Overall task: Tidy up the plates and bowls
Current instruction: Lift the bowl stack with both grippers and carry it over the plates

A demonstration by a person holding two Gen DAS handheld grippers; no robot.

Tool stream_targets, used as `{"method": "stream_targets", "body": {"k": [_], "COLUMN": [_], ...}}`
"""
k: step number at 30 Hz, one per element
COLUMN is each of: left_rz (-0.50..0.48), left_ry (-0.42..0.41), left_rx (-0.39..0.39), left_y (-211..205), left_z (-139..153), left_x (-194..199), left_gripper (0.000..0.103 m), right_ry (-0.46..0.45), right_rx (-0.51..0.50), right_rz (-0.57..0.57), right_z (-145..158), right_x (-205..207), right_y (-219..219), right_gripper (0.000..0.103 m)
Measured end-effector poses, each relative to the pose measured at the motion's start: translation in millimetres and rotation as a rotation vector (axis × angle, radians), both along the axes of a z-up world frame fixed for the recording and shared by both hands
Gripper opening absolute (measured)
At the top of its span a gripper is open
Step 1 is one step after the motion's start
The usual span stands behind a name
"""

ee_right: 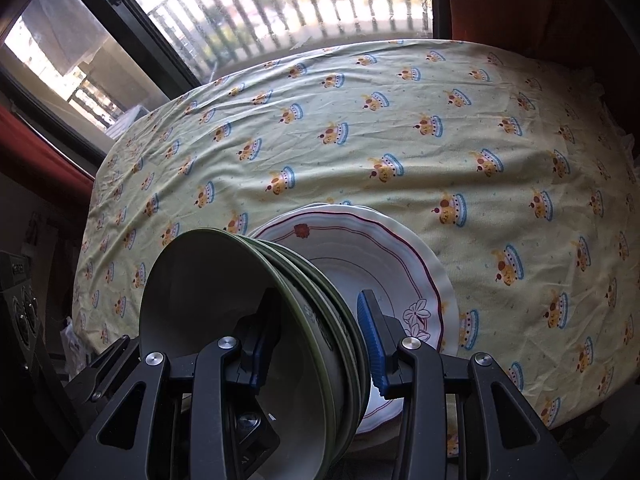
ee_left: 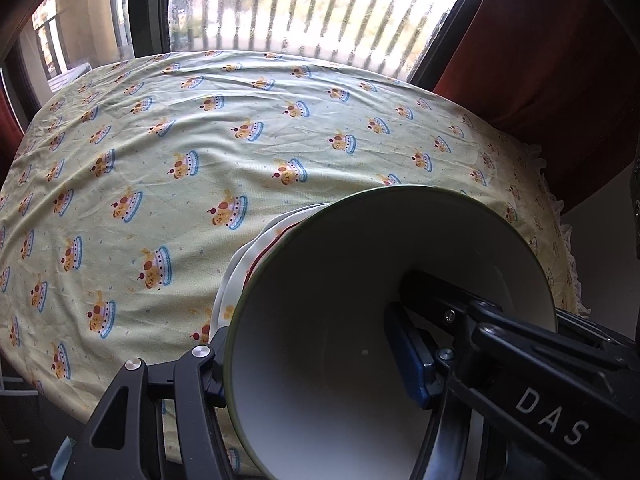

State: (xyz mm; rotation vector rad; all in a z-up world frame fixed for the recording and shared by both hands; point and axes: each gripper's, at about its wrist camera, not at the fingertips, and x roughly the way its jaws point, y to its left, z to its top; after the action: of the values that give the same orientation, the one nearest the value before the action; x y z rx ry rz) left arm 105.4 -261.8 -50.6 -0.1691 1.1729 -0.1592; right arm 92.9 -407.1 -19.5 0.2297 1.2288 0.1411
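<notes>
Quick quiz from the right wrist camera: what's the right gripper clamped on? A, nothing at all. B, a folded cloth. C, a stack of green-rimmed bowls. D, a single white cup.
C: the right gripper has one blue pad inside the nearest bowl and the other outside, pinching the walls of the stack of green-rimmed bowls that lies against a flowered plate.

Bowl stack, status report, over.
Both grippers, left gripper and right gripper, clamped on the stack of green-rimmed bowls. Stack tipped sideways above the tablecloth; floral plates right behind it. Nothing blocking.
</notes>
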Motion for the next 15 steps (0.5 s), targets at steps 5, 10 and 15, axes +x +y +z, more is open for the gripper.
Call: {"method": "stream_targets", "body": {"k": [5,10,15], "left_rz": [0.029,0.039,0.023], "left_ry": [0.03,0.031,0.021], "left_rx": [0.01,0.029,0.057], "left_y": [-1.2,-4.9,-11.4], "left_z": [-7.0,-7.9,-7.3], "left_x": [5.1,11.1,16.0], "left_gripper": [0.064,0.063,0.063], "right_ry": [0.028,0.035,0.036], "right_rx": [0.013,0.013,0.004], "right_rz": [0.027,0.044,0.042], "right_z": [-9.1,-13.3,-15.7], "right_x": [7.6,15.7,21.9], "right_y": [-2.5,-3.1,-6.4], "right_gripper": [0.043,0.043,0.043]}}
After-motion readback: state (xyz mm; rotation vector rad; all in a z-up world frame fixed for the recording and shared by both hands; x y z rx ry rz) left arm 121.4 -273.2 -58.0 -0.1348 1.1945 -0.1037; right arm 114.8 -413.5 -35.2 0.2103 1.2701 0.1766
